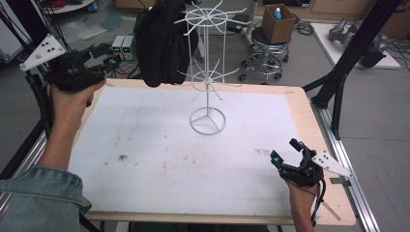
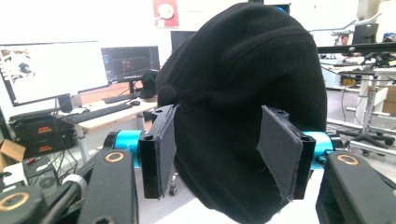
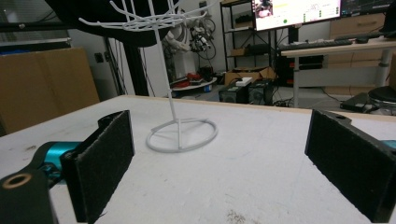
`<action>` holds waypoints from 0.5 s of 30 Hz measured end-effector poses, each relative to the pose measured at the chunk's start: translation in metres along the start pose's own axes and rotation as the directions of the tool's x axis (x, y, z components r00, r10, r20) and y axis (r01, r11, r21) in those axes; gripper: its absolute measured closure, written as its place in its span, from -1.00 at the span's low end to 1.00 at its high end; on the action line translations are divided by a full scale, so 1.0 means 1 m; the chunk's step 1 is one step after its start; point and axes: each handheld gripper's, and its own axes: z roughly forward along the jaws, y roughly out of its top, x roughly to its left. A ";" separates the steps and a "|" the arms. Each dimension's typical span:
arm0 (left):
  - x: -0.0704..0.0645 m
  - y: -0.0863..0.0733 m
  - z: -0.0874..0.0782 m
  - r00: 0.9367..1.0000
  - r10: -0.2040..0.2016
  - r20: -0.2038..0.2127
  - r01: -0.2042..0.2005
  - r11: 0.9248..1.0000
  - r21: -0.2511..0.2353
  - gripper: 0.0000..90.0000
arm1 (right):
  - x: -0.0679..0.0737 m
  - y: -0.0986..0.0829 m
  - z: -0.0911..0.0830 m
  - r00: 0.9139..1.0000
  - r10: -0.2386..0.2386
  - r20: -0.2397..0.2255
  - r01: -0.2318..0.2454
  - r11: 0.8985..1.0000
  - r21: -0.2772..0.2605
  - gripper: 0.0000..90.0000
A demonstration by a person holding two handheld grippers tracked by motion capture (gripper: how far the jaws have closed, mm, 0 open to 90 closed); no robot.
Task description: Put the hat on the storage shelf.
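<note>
The left gripper [image 1: 104, 55], raised at ten o'clock, gapes before the cap [image 1: 162, 41] hung on the rack [image 1: 208, 72]. The right gripper [image 1: 286, 152] rests low at four o'clock, jaws spread. Its view shows the rack's ring base [image 3: 182, 135] up close.

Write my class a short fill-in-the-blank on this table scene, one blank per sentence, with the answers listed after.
1. The black hat hangs on the white wire ____.
2. The stand's round base rests on the ____.
3. The right tool has its jaws ____.
4. The left tool is held up, pointing at the ____.

Missing words: stand; table; open; hat
</note>
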 end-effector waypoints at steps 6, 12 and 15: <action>-0.004 -0.021 -0.017 0.999 -0.004 -0.047 0.005 0.999 0.034 -0.13 | 0.001 0.000 0.007 1.000 0.015 -0.011 -0.015 1.000 -0.002 -0.84; -0.010 -0.039 -0.032 0.995 -0.020 -0.094 0.026 0.998 0.065 -0.33 | 0.004 0.000 0.016 1.000 0.004 -0.009 -0.004 1.000 0.011 -0.84; -0.015 -0.047 -0.039 0.994 -0.017 -0.103 0.024 0.998 0.064 -0.39 | 0.005 0.000 0.020 1.000 -0.002 -0.008 0.002 1.000 0.010 -0.84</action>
